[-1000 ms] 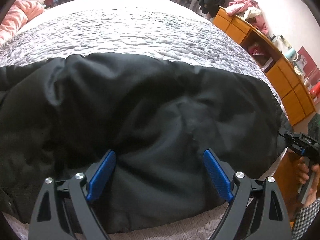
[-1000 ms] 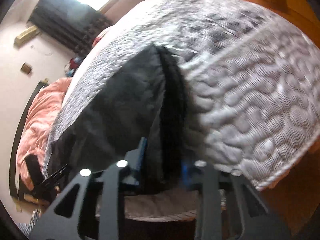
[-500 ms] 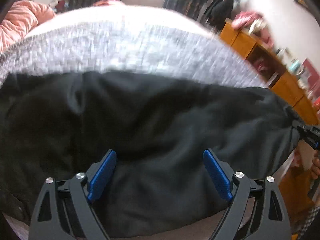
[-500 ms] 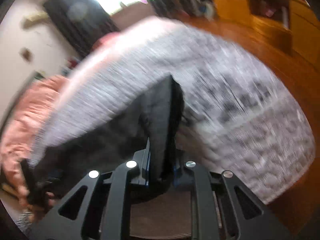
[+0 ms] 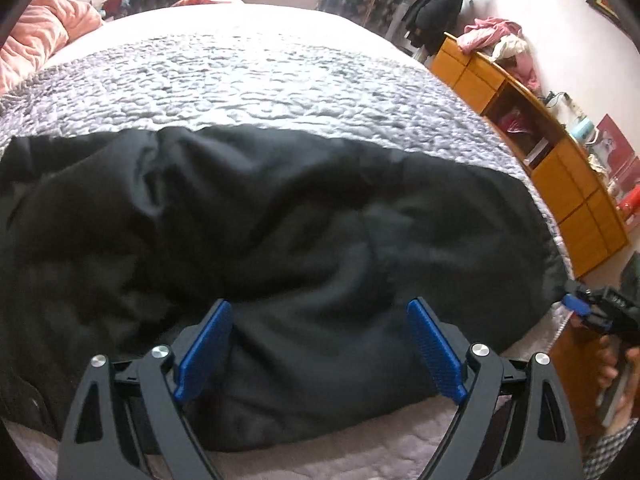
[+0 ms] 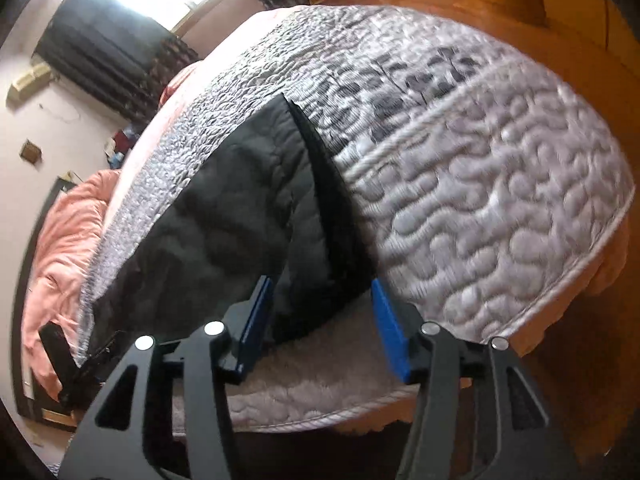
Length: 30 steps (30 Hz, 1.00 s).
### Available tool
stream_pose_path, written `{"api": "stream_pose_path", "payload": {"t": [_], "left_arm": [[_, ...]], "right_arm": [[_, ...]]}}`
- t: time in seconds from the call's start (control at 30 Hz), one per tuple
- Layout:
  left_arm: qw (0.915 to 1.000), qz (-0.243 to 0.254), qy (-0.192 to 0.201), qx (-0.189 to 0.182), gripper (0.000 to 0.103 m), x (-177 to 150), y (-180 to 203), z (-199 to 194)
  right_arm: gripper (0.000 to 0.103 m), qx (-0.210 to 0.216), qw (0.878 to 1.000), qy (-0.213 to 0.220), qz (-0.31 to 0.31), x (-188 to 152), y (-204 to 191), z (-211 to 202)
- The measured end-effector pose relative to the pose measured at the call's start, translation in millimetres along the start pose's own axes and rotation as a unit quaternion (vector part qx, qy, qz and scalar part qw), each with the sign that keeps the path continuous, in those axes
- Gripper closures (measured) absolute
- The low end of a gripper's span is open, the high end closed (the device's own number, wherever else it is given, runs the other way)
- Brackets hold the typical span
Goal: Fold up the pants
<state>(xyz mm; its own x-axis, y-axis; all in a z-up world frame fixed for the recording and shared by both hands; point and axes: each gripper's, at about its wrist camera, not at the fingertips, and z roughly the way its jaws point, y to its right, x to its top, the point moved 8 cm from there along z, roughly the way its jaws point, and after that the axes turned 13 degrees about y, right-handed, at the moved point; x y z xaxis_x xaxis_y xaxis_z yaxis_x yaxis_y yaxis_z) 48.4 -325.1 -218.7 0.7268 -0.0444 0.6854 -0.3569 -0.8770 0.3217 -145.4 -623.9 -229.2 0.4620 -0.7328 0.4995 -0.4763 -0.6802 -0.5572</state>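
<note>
Black pants [image 5: 280, 240] lie spread across the near part of a grey quilted bed [image 5: 248, 72]. My left gripper [image 5: 320, 344] is open, its blue pads over the near edge of the pants, holding nothing. In the right wrist view the pants [image 6: 224, 216] end at the bed's near corner. My right gripper [image 6: 324, 320] is open with the pants' corner lying between its blue pads. The right gripper also shows at the pants' right end in the left wrist view [image 5: 580, 304].
The quilted bed [image 6: 480, 208] drops off at its corner to a wooden floor [image 6: 580, 60]. An orange wooden cabinet [image 5: 560, 160] stands along the right wall. A pink blanket [image 5: 36, 36] lies at the far left of the bed.
My right gripper was shut on the pants' corner and has opened; the corner now lies on the bed. My left gripper stayed open over the near edge.
</note>
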Motion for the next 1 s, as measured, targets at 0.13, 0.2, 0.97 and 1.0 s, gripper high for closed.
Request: {"api": "stream_pose_path", "payload": {"t": [0.13,0.2,0.97,1.0], "left_arm": [[0.9998,0.018,-0.001,-0.008,0.013,-2,10,1],[0.9996,0.027,-0.005,-0.003,0.013,-5,9,6],[0.9987,0.048,-0.010,0.014,0.012,-14,-12,26],[0.9987,0.048,-0.011,0.011,0.012,-14,-12,26]], "right_arm": [[0.048,0.029,0.999,-0.006,0.044,-14,5,5],[0.048,0.035,0.998,-0.012,0.056,-20,4,12],[0.088,0.040,0.998,0.006,0.056,-20,-19,43],[0.088,0.034,0.997,-0.001,0.065,-22,-18,48]]}}
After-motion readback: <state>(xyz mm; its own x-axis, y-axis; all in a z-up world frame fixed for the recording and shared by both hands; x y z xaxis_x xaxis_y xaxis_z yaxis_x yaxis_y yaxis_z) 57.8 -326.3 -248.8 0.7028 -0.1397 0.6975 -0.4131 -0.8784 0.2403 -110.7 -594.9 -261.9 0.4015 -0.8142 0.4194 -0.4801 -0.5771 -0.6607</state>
